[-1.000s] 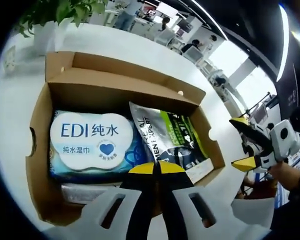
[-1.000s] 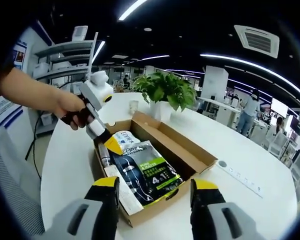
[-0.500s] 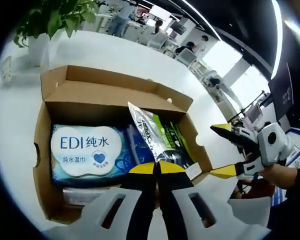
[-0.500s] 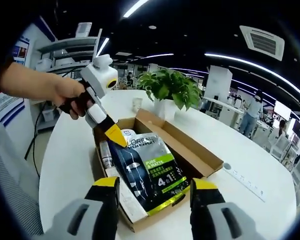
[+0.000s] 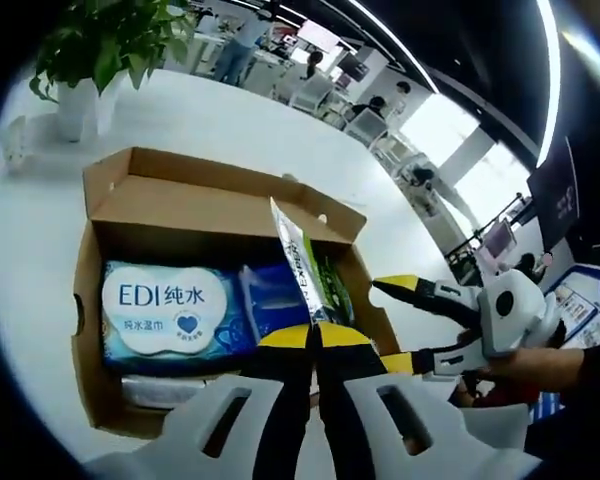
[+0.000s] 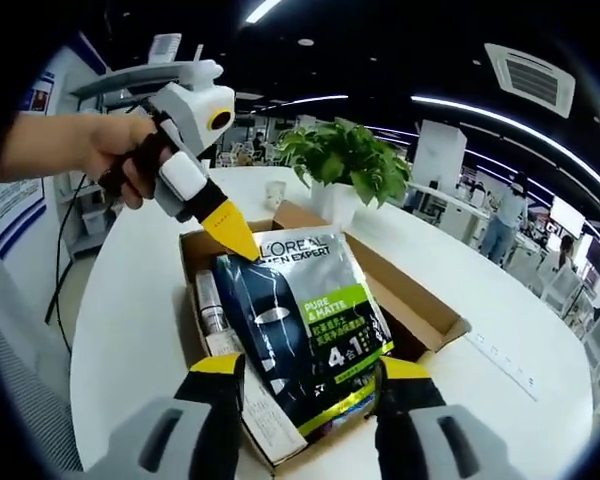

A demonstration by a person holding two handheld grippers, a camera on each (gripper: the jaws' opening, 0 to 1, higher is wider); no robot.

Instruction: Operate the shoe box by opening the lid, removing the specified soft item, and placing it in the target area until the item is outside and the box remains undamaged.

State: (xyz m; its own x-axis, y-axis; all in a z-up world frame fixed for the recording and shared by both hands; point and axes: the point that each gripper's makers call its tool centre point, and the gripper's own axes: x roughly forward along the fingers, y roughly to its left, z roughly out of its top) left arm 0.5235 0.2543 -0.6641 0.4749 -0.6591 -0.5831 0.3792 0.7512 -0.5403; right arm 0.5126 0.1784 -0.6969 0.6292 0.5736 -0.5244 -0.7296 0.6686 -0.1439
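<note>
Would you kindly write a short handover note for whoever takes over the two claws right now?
Left claw: shut on the top corner of the L'Oreal Men Expert pouch, which stands tilted up out of the shoe box.
Right claw: open, held in front of the pouch's lower part, not gripping it.
Box: on the white table, lid folded back, no damage visible. The EDI wet wipes pack lies inside.
Done: lid opened, pouch gripped and partly raised.
Left: lift the pouch clear of the box and set it on the table.
</note>
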